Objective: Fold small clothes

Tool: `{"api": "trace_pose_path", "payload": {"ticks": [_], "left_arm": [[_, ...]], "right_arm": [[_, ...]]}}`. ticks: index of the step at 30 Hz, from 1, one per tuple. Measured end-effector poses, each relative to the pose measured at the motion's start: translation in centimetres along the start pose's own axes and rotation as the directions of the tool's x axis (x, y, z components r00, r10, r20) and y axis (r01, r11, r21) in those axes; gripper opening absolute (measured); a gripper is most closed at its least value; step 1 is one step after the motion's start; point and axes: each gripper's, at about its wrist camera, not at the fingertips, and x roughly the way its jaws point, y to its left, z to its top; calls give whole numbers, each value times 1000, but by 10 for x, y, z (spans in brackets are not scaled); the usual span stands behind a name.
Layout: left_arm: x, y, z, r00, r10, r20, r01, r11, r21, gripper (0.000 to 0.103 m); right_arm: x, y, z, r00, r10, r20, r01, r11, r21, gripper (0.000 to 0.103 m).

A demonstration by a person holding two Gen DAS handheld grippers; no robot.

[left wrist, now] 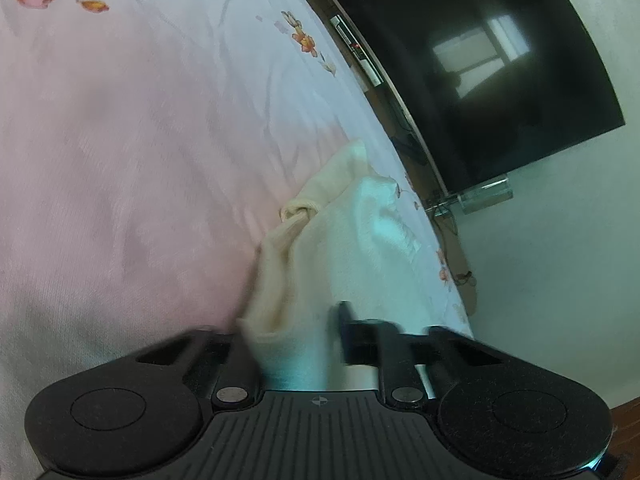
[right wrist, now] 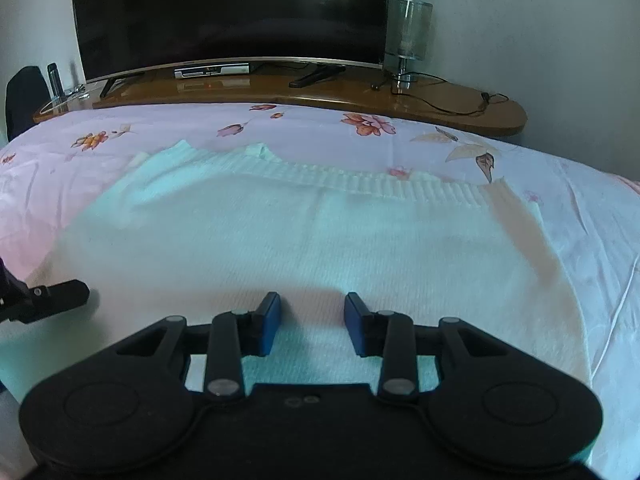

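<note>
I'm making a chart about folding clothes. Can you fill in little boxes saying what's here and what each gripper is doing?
garment: white knit sweater, spread on the bed
bed cover: pink floral sheet
left gripper: shut on the sweater's edge, cloth bunched between the fingers
right gripper: jaws apart, over the sweater, gripping nothing
behind the bed: television, lamp, on a wooden shelf
</note>
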Motion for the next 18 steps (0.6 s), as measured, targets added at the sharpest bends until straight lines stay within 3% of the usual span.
{"api": "trace_pose_path", "payload": {"ticks": [8, 14, 16, 18], "left_arm": [[-4, -9, -2, 1000, 1, 30, -3, 998, 62, 8], [-15, -16, -3, 997, -51, 64, 47, 997, 63, 8], [-19, -32, -7, 994, -72, 84, 59, 987, 149, 8], [-21, -58, -13, 991, -109, 81, 81, 954, 289, 8]], "right_arm": [[1, -4, -1, 1000, 18, 3, -18, 1000, 0, 36], [0, -6, 0, 999, 33, -5, -33, 999, 2, 36], [0, -6, 0, 999, 37, -6, -37, 999, -5, 36], [-1, -8, 0, 999, 43, -5, -43, 999, -2, 36]]}}
